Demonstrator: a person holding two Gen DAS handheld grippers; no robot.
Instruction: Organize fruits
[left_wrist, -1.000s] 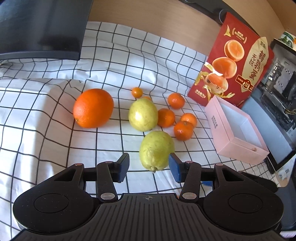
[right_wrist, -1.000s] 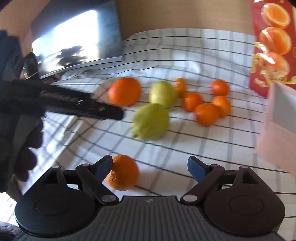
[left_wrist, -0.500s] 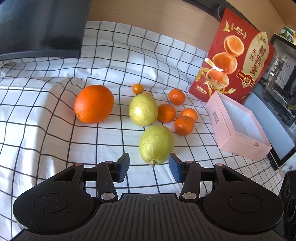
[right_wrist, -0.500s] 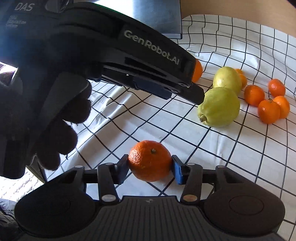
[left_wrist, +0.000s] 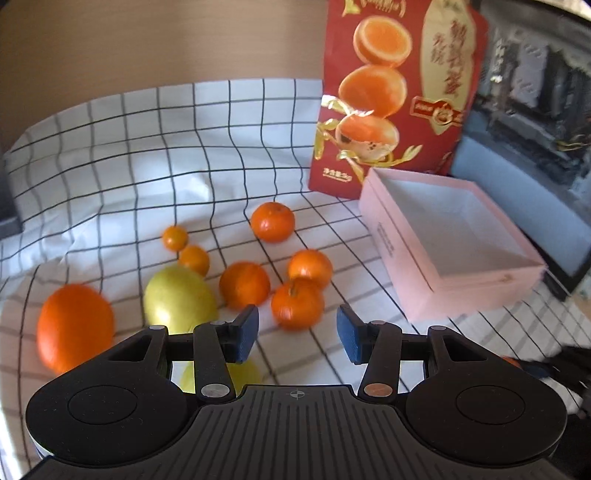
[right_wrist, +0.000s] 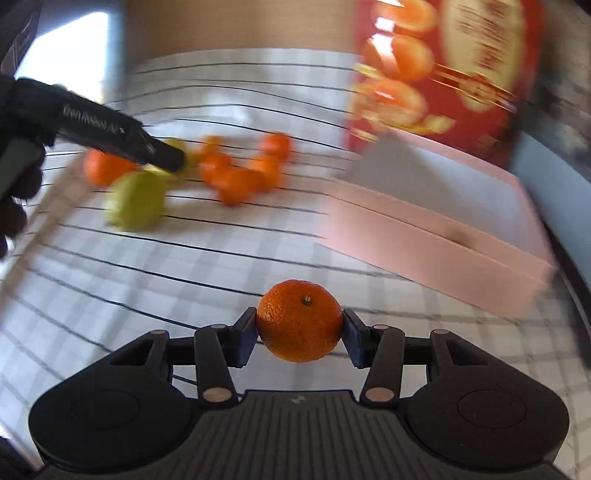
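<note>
My right gripper (right_wrist: 300, 334) is shut on a tangerine (right_wrist: 299, 319), held above the checked cloth. An open pink box (right_wrist: 436, 229) lies ahead to its right. My left gripper (left_wrist: 297, 334) stands open with nothing between its blue pads; a tangerine (left_wrist: 297, 302) sits on the cloth just beyond them. Around it lie several more tangerines (left_wrist: 272, 221), two small kumquats (left_wrist: 175, 237), a yellow pear (left_wrist: 179, 299), a second pear (left_wrist: 221, 373) partly hidden under my left fingers, and a big orange (left_wrist: 75, 326). The pink box (left_wrist: 447, 236) is at the right.
A red bag printed with oranges (left_wrist: 391, 92) stands behind the box against the wooden wall. Dark electronics (left_wrist: 535, 110) fill the right edge. In the right wrist view a gloved hand (right_wrist: 14, 199) holds the left gripper over the blurred fruit.
The right gripper closed on the tangerine, lifted it and swung right toward the pink box. The left gripper moved right, from the near pear to the cluster of tangerines.
</note>
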